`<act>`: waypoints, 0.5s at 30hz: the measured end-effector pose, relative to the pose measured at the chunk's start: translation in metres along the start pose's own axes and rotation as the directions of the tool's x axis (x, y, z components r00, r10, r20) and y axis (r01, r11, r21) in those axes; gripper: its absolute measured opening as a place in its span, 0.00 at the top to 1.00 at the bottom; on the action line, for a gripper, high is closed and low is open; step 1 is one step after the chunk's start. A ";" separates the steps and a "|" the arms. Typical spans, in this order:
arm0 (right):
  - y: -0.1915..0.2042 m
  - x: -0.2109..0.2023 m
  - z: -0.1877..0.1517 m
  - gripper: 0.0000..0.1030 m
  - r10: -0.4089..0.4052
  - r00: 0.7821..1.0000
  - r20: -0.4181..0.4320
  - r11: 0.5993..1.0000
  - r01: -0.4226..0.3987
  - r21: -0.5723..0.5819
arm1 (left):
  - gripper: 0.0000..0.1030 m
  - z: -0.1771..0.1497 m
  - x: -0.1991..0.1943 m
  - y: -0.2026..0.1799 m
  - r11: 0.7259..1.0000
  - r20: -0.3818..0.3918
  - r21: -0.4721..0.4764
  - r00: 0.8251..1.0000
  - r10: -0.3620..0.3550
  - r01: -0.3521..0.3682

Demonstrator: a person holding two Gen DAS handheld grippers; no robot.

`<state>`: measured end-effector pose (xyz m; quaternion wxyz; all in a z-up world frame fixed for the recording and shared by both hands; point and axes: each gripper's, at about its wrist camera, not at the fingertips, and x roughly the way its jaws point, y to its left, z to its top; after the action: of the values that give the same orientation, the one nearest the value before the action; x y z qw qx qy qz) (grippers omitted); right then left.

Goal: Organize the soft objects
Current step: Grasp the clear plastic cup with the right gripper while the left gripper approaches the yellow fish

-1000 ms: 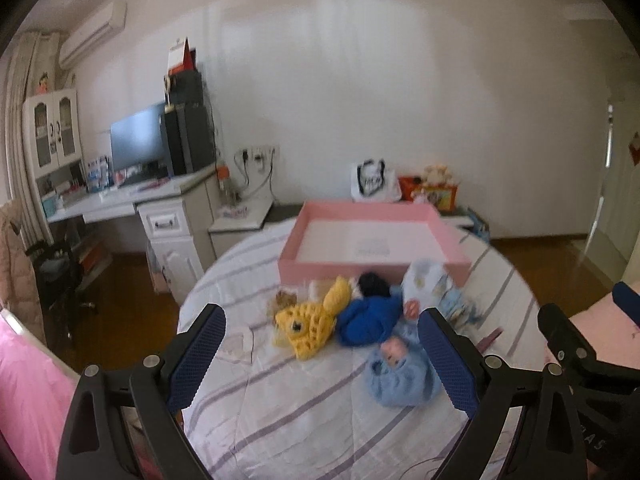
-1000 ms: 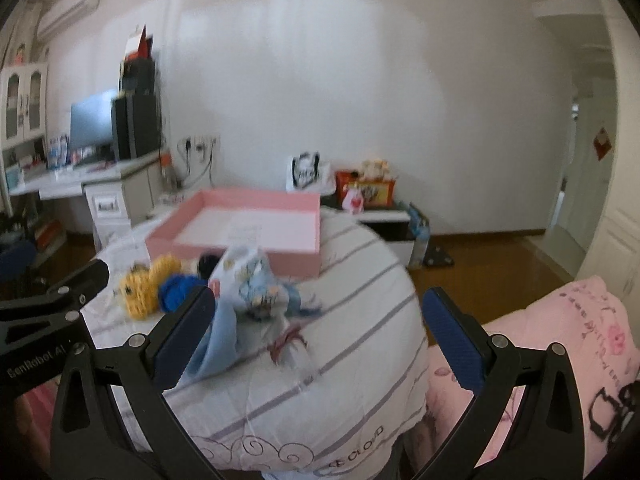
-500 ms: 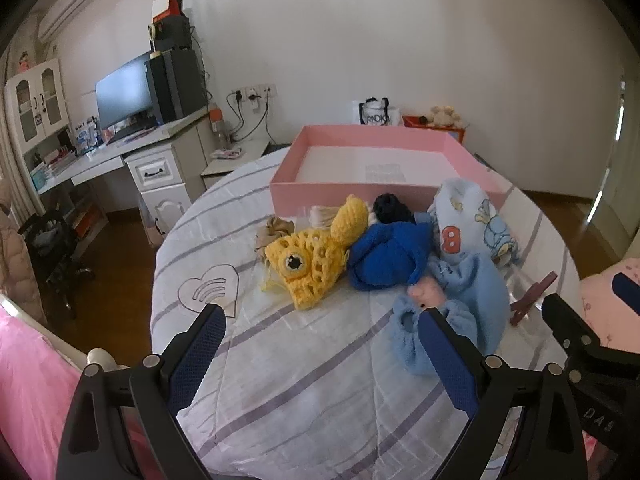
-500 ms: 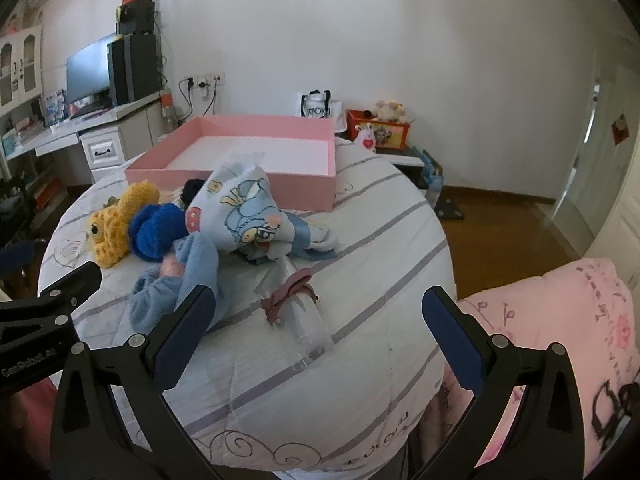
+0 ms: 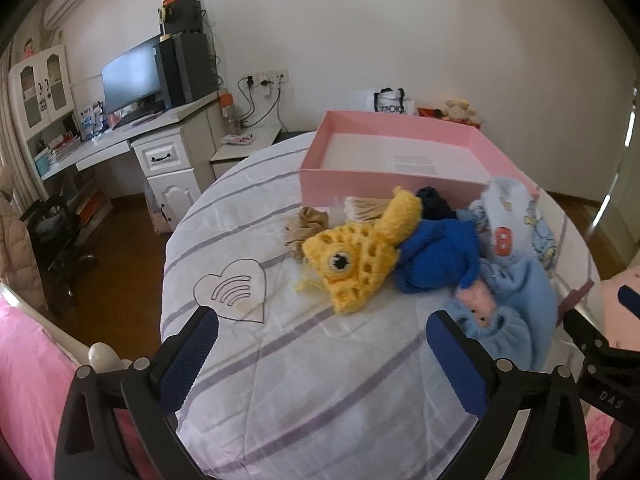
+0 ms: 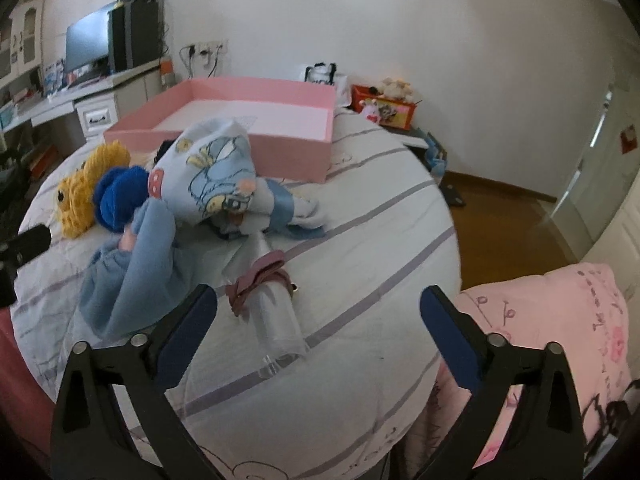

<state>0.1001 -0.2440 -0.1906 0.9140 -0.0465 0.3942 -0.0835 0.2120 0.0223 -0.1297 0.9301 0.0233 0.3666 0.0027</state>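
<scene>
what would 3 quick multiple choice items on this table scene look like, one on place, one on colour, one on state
1. Where does the pile of soft things lie?
A. inside the pink tray
B. on the striped cloth in front of the tray
C. on the floor

2. What colour is the crocheted toy with the round eye?
A. yellow
B. green
C. red

3. How does the pink tray stand now?
A. full
B. upside down
C. empty of soft things

Key: B, the pile sits on the striped cloth before the pink tray; A, the crocheted toy is yellow; C, only the tray's bare floor shows.
</scene>
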 end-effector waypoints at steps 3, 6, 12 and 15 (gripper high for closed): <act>0.005 0.008 0.001 0.10 0.012 1.000 -0.021 1.000 -0.012 -0.022 | 0.00 0.003 0.011 0.006 1.000 -0.016 -0.012 1.000 0.002 -0.002; 0.009 0.016 0.000 0.24 0.046 0.998 -0.046 0.998 -0.048 -0.027 | 0.00 0.007 0.022 0.013 1.000 -0.026 -0.018 1.000 -0.005 0.004; 0.012 0.030 -0.003 0.63 0.117 0.989 -0.091 0.993 -0.119 -0.021 | 0.00 0.017 0.039 0.013 0.999 -0.038 -0.002 0.999 -0.038 0.038; 0.015 0.029 -0.001 0.64 0.096 0.992 -0.081 0.993 -0.102 -0.064 | 0.00 0.023 0.050 0.011 0.999 -0.039 0.026 0.998 -0.044 0.045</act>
<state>0.1205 -0.2345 -0.2141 0.8990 -0.0548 0.4337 -0.0262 0.2646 0.0332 -0.1466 0.9222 0.0274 0.3850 -0.0226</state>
